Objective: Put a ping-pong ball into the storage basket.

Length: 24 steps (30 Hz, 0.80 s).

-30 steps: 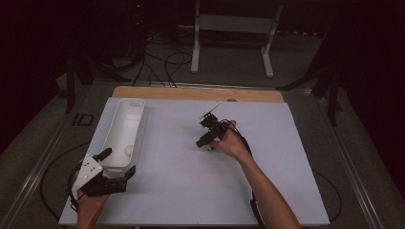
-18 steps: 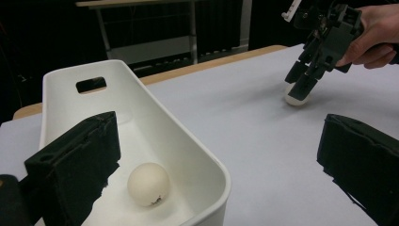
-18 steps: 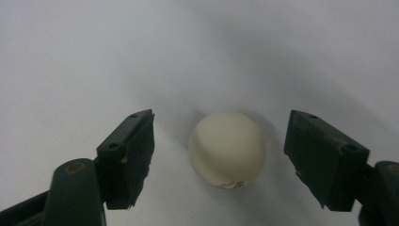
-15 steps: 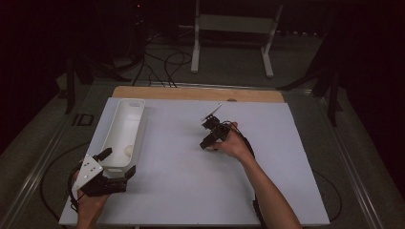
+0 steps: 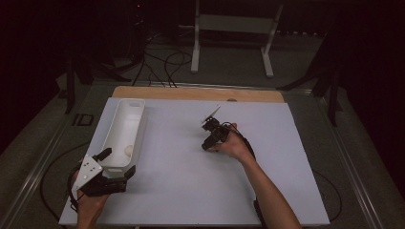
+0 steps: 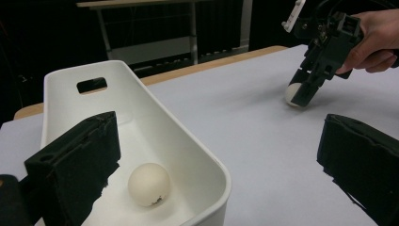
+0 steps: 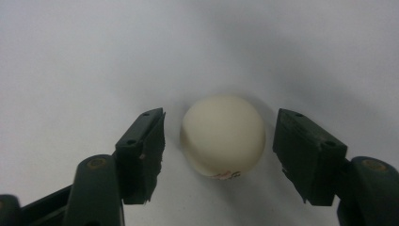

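I take the work to be moving balls into the long white plastic bin point(image 5: 125, 129) at the left of the white counter point(image 5: 191, 191), and I judge it roughly partway through. One cream-coloured round ball point(image 6: 148, 184) already lies on the floor of that bin, near its front end. A second cream ball of the same kind point(image 7: 222, 135) sits on the counter well to the right of the bin, not yet lifted.

My right claw point(image 7: 219, 155) is tipped down over that second ball, and its jaws have just been closing. The ball lies between them, but in the right gripper view I see a gap on each side, so the pads point(image 7: 148, 141) are not pressing on it; the claw is spread around the ball rather than pinching it. From the left gripper view the same claw point(image 6: 303, 92) stands right at the ball point(image 6: 292, 94).

My left claw point(image 5: 117, 164) is at the bin's near end, its jaws spread wide with the bin's front corner between them, not clamped as far as I can tell.

What is left: finish the pinch, lift the ball, carry it left to the bin and let it go inside.
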Each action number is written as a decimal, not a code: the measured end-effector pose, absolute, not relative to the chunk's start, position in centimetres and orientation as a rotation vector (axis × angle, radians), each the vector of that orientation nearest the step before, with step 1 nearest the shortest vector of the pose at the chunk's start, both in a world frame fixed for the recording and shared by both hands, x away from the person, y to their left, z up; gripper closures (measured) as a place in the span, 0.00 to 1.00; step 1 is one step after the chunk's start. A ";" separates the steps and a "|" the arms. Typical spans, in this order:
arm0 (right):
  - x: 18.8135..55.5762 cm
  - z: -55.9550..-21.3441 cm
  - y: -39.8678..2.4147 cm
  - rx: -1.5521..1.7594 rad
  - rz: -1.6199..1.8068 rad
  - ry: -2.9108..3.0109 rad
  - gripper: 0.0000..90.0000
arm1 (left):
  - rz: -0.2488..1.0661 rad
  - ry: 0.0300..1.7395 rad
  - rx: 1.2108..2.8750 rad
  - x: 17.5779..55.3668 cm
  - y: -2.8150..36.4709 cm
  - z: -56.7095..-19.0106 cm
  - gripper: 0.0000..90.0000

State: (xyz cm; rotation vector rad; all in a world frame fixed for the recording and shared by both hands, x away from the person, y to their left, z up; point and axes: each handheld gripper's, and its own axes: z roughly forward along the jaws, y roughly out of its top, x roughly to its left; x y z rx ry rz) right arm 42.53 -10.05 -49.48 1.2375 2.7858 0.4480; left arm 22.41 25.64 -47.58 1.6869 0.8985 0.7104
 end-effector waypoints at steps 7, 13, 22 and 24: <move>42.4 -49.8 -10.0 1.241 0.409 2.793 0.48 | 0.711 0.898 1.688 22.4 25.6 -47.6 0.01; 42.4 -49.9 -10.0 1.225 0.400 2.796 0.55 | 0.711 0.898 1.689 22.4 25.6 -47.6 0.01; 42.3 -49.8 -10.0 1.223 0.399 2.796 0.56 | 0.710 0.900 1.690 22.4 25.6 -47.6 0.01; 42.3 -49.7 -10.0 1.227 0.397 2.794 0.56 | 0.710 0.902 1.690 22.4 25.5 -47.6 0.01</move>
